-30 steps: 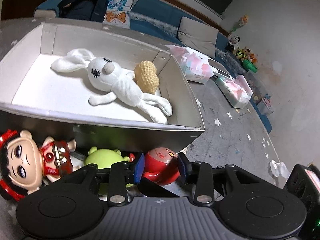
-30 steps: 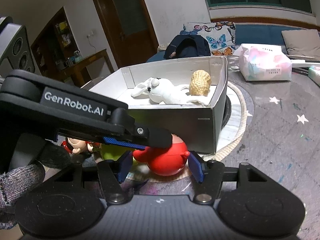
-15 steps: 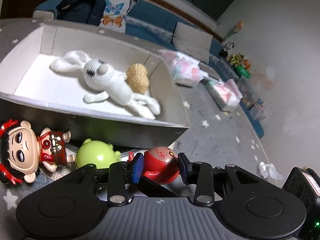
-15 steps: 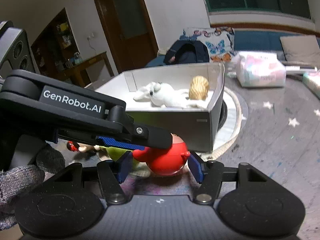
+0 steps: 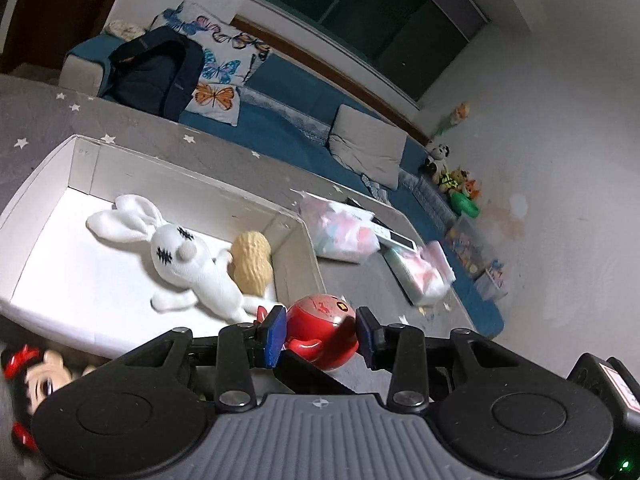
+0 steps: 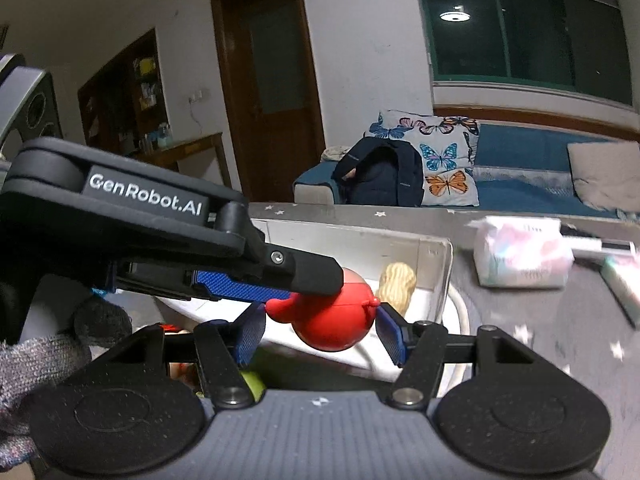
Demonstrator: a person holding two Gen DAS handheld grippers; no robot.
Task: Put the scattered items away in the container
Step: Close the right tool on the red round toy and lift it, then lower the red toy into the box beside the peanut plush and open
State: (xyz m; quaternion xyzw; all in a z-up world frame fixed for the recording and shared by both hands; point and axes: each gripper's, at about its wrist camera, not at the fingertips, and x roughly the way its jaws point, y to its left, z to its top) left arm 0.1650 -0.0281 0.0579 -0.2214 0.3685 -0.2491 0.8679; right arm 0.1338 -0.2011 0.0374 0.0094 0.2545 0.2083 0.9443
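Red round toy [image 5: 322, 330] now lifted off mat, clamped in left gripper [image 5: 320, 334], nearing white box [image 5: 298, 256] corner; right gripper [image 6: 320, 338] open, empty.

The left tongs [image 5: 321, 332] have lifted the red toy [image 5: 323, 331] up to the box [image 5: 297, 268] rim.

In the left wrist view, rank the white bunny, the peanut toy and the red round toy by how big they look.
1. White bunny, clearly largest.
2. Red round toy and peanut toy look alike; the red one sits nearer the camera, between the left gripper fingers, so no ranking.
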